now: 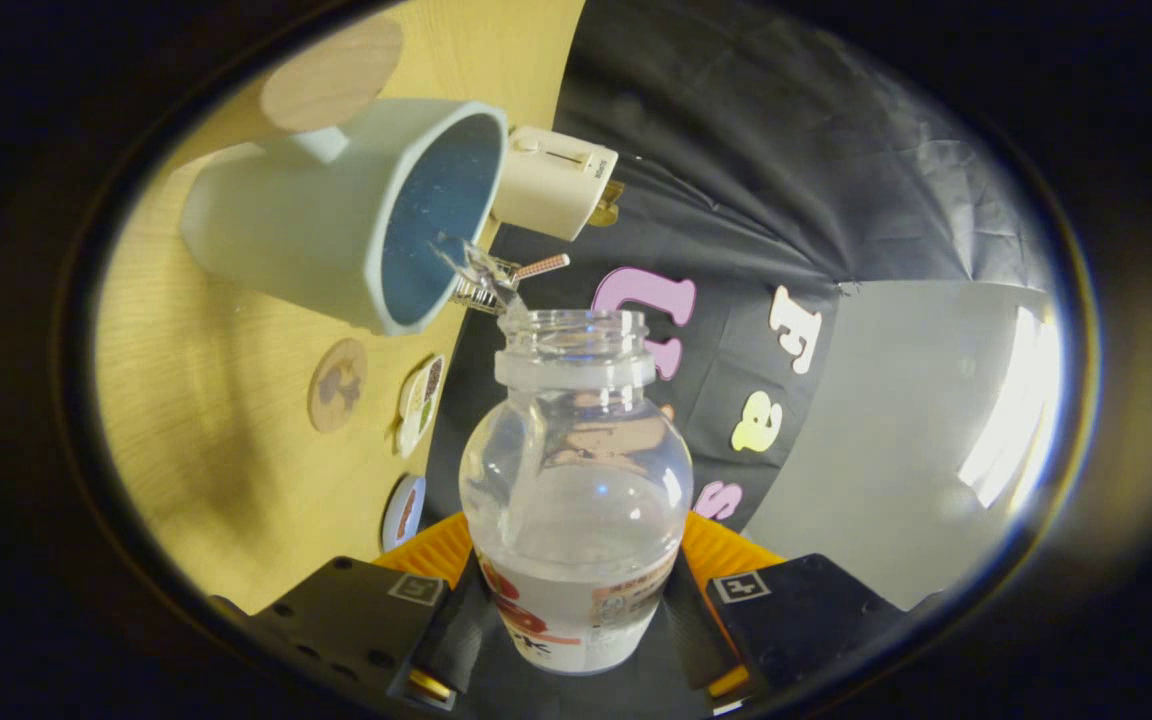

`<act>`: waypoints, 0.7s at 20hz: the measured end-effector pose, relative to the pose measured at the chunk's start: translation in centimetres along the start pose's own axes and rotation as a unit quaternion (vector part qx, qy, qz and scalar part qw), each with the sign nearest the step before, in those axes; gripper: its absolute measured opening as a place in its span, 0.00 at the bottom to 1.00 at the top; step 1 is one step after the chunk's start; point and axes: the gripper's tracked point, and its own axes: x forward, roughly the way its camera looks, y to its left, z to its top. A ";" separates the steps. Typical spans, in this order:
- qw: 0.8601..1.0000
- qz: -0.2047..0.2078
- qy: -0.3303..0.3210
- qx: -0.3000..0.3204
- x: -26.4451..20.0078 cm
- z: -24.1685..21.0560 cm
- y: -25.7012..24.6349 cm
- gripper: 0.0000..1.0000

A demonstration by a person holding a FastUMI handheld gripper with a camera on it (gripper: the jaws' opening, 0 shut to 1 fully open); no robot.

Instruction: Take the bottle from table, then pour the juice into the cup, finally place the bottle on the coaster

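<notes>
Fingers (576, 620) clamped on the lower body of the clear bottle (576, 470), tipped with its open mouth at the rim of the pale cup (336, 230) on the wooden table (216, 420). Probably light, smooth and slippery; best held low, on the label band.

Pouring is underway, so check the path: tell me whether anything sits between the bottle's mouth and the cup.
Nothing visible does. The bottle, clamped between the jaws of the gripper, has its mouth just beside the cup rim, liquid crossing the open gap.
</notes>
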 end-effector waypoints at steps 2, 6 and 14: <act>1.000 0.002 0.002 -0.008 0.1 0.1 0.1 0.81; 1.000 0.008 0.002 -0.021 -0.2 0.5 0.0 0.81; 0.999 0.012 0.011 -0.050 -0.2 0.3 -0.1 0.81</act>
